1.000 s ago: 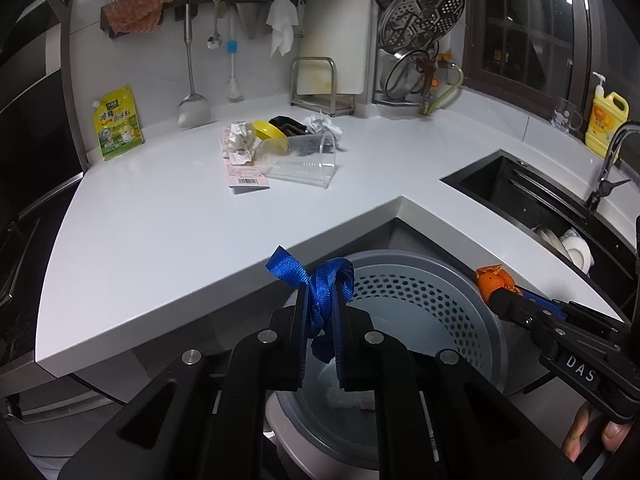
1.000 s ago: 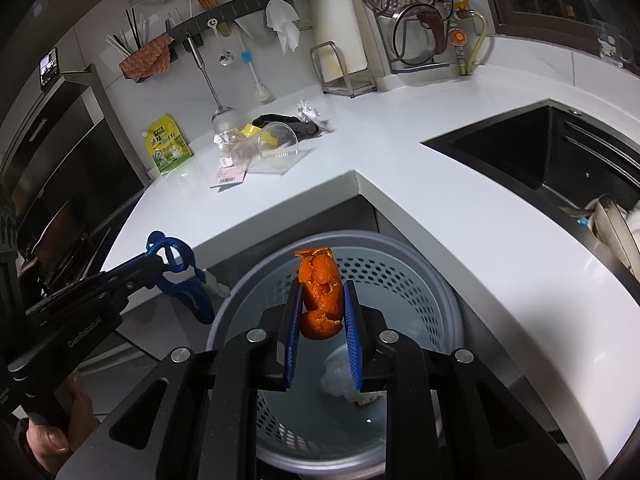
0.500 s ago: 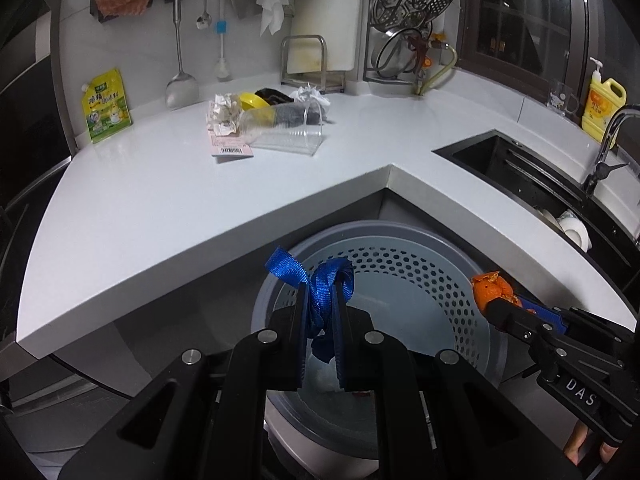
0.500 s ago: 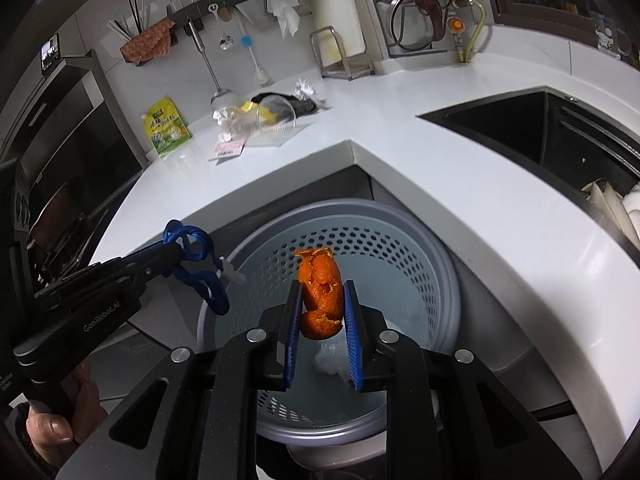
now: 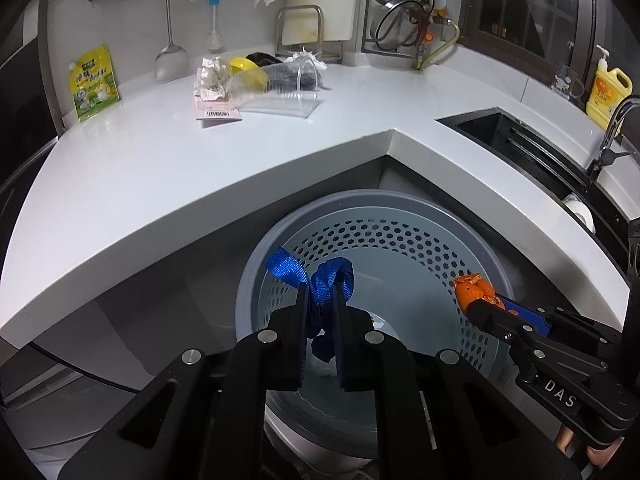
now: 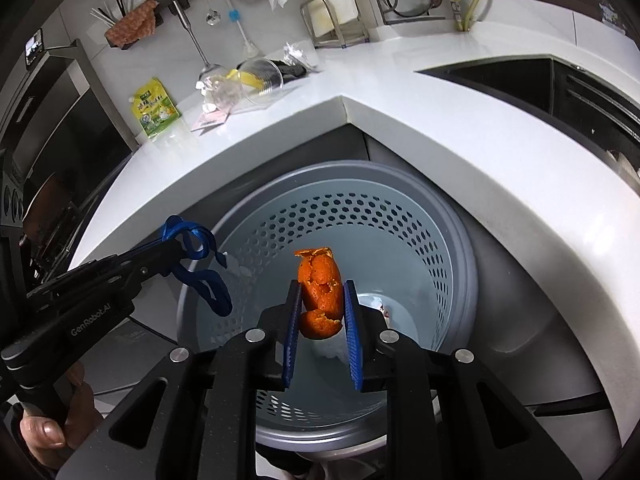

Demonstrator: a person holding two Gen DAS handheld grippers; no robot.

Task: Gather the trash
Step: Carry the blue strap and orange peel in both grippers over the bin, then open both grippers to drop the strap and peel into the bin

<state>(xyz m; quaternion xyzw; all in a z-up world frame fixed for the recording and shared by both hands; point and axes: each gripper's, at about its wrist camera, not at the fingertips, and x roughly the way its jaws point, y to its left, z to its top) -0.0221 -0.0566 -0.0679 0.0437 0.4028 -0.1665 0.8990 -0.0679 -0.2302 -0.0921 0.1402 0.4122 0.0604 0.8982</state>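
Both your grippers have come further over the bin (image 5: pixel 400 208) since a second ago. Your left gripper (image 5: pixel 322 312) has its fingers clenched on the blue ribbon (image 5: pixel 320 280), your right gripper (image 6: pixel 320 304) on the orange peel (image 6: pixel 320 284), both above the bin's mouth. A clear cup (image 5: pixel 276 94), crumpled paper (image 5: pixel 212 78) and more trash lie on the tabletop (image 5: pixel 160 168) beyond.

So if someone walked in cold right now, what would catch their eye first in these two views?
Probably the bright orange peel pinched in the right gripper, held over the perforated grey trash basket below the counter corner. Next, the blue ribbon clamped in the left gripper over the same basket. Farther back, a clear plastic cup lies tipped among crumpled litter on the white countertop.
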